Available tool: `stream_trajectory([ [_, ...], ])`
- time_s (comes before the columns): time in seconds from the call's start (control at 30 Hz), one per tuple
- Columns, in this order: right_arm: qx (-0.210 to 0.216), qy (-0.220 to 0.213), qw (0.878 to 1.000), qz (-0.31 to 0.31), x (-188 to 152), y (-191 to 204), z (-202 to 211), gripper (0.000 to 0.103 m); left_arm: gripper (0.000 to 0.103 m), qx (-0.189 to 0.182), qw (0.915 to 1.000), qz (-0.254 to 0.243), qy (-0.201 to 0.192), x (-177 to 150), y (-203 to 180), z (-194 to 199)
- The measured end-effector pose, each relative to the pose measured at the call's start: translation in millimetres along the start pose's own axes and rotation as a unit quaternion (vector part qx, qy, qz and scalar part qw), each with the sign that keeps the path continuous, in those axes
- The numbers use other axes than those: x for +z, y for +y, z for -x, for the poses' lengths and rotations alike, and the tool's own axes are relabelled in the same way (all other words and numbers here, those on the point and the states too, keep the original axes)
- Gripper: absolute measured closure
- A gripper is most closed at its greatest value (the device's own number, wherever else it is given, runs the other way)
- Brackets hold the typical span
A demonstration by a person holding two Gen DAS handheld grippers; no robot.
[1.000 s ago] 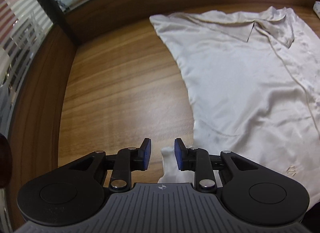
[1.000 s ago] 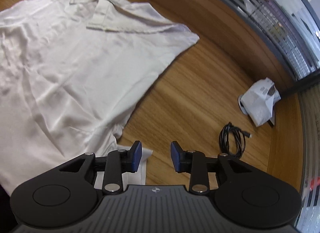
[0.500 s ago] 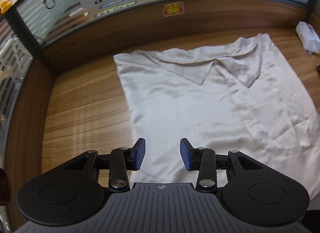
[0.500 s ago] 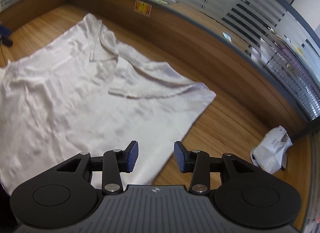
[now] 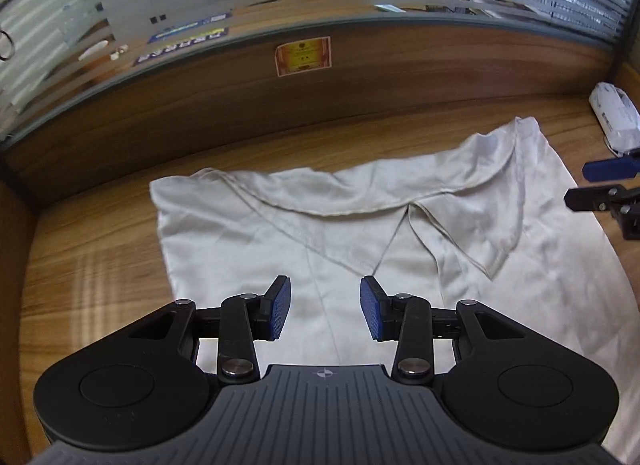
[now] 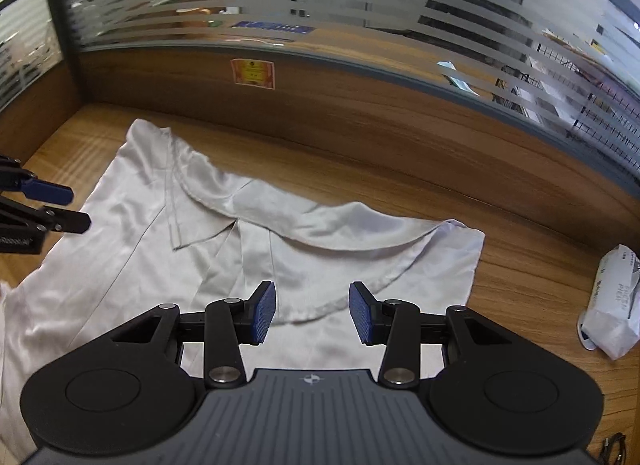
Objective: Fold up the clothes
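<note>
Hovering over shirt (image 5: pixel 400 265), left gripper (image 5: pixel 325 307) spread, empty | right gripper (image 6: pixel 312 311) spread, empty, above folded-in sleeve | shirt flat on desk (image 5: pixel 100 265) | red-yellow sticker (image 6: pixel 253 73) on partition, text unreadable | white pack (image 6: pixel 612 305) right, print illegible

No readable text (sticker (image 5: pixel 303 55) too blurred)

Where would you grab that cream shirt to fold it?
Probably the far corners of the cream shirt, one per gripper, coming down from above. It lies flat on the desk, so only hems and corners give the fingers an edge to pinch.
</note>
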State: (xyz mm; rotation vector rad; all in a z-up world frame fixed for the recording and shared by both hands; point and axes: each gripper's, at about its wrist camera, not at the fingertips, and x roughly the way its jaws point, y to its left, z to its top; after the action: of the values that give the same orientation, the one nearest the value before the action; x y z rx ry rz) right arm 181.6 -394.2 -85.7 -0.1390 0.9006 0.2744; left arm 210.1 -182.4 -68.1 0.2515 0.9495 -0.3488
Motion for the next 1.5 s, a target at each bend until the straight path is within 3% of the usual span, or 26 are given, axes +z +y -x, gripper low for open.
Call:
stream_trajectory([
  [0.17, -0.03, -0.003, 0.999, 0.031, 6.2, 10.7, -38.1, 0.057, 0.061, 0.004, 0.9991, -0.042, -0.009, 17.7, 2.1, -44.1],
  [0.43, -0.028, 0.014, 0.985, 0.17, 12.1, 20.6, -95.6, 0.062, 0.062, -0.013, 0.9892, -0.145, -0.016, 32.6, -6.1, -85.4],
  [0.7, -0.027, 0.024, 0.94, 0.339, 4.5, 39.8, -121.8, 0.069, 0.062, -0.014, 0.9707, -0.239, -0.012, 25.3, -24.2, -99.5],
  [0.8, -0.025, 0.027, 0.93, 0.366, 3.8, 40.8, -127.0, 0.079, 0.071, -0.006, 0.9633, -0.268, -0.019, 25.3, -33.4, -104.9],
  [0.83, -0.027, 0.029, 0.927, 0.374, 3.1, 40.6, -128.5, 0.082, 0.09, -0.002, 0.9604, -0.278, -0.017, 24.6, -35.9, -107.0],
  [0.87, -0.028, 0.029, 0.925, 0.377, 2.9, 39.9, -128.6, 0.087, 0.1, 0.001, 0.9579, -0.287, -0.014, 24.1, -38.2, -109.3],
  [0.9, -0.027, 0.03, 0.924, 0.38, 2.5, 39.0, -129.2, 0.094, 0.102, 0.004, 0.9572, -0.289, -0.009, 24.2, -39.3, -111.5],
  [1.0, -0.022, 0.024, 0.923, 0.382, 2.8, 36.1, -125.1, 0.103, 0.102, 0.014, 0.956, -0.292, -0.029, 26.1, -39.9, -106.1],
  [1.27, -0.07, -0.06, 0.922, 0.377, 17.4, 28.5, -104.1, 0.103, 0.102, 0.078, 0.9508, -0.283, -0.098, 55.2, -34.0, -94.9],
  [1.33, -0.09, -0.09, 0.926, 0.356, 29.7, 26.0, -103.6, 0.103, 0.102, 0.093, 0.9509, -0.275, -0.106, 65.2, -31.8, -99.8],
  [1.5, -0.117, -0.099, 0.935, 0.32, 55.5, 21.3, -128.0, 0.103, 0.101, 0.114, 0.9526, -0.263, -0.102, 88.2, -31.2, -130.3],
])
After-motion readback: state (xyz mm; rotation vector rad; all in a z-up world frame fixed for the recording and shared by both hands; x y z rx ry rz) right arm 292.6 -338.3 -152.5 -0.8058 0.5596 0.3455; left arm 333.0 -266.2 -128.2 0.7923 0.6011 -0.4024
